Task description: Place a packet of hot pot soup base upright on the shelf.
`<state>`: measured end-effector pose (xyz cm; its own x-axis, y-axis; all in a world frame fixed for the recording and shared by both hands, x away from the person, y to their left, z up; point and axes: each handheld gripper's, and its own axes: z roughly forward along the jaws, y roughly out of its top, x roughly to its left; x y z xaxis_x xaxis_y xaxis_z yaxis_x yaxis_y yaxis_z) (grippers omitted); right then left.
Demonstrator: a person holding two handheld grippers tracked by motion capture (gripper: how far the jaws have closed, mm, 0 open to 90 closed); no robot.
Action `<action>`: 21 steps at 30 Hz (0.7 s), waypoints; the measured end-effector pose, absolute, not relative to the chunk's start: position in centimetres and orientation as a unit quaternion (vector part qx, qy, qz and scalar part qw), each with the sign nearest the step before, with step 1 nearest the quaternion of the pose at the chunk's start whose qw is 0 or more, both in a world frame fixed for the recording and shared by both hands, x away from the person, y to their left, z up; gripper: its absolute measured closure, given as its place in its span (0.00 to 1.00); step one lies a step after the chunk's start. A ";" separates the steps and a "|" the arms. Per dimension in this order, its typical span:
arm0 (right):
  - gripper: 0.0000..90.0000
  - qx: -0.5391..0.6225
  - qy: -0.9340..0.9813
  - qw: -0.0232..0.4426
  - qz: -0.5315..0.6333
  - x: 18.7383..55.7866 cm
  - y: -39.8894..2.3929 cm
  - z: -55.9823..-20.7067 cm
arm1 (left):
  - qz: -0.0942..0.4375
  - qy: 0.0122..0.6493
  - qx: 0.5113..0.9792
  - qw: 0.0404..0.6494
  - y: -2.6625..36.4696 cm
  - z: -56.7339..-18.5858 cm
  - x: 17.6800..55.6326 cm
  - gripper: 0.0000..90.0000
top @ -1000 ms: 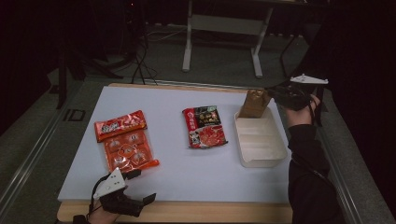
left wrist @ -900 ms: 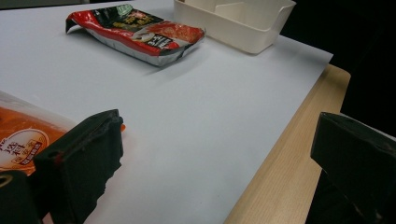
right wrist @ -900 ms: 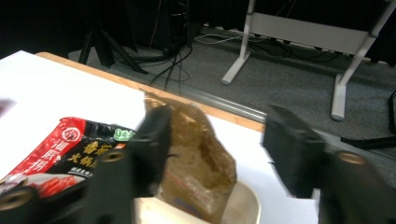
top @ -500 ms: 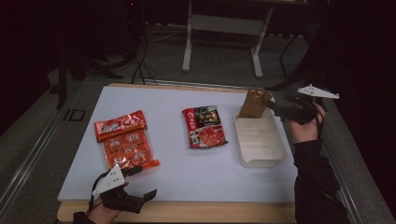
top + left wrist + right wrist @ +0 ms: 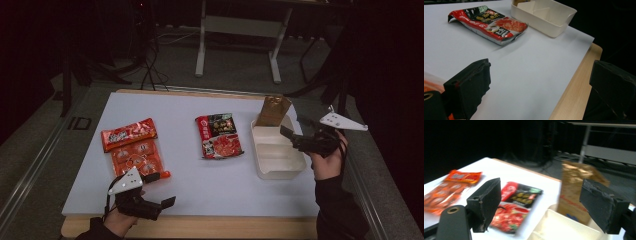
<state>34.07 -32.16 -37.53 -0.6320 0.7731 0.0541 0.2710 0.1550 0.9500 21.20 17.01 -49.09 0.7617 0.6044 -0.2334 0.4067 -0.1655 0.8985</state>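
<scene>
Orange snack pack (image 5: 132, 150) lies flat at the lower left of the high view. Just below it, by the bottom edge, the left gripper (image 5: 161, 189) hangs with its jaws spread wide and nothing between them. One jaw is close to the pack's lower right corner.

The likely step is picking this pack up. Done well, that means coming in low along the white table (image 5: 200, 185), sliding one jaw under the loose edge, and pinching the sealed rim rather than the bulging middle.

Further up, at centre frame, a red packet (image 5: 220, 135) lies flat and untouched. To its right sits the white container (image 5: 280, 172), with a brown packet (image 5: 272, 111) standing upright at its far end.

The right gripper (image 5: 292, 131) hovers at the container's right rim. Its jaws have just been easing in slightly from their widest, and nothing is between them.
</scene>
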 end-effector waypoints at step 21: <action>0.16 0.347 0.727 0.220 0.550 27.3 -30.0 -39.5 | 0.097 0.334 0.776 0.527 15.2 -46.3 27.1 0.05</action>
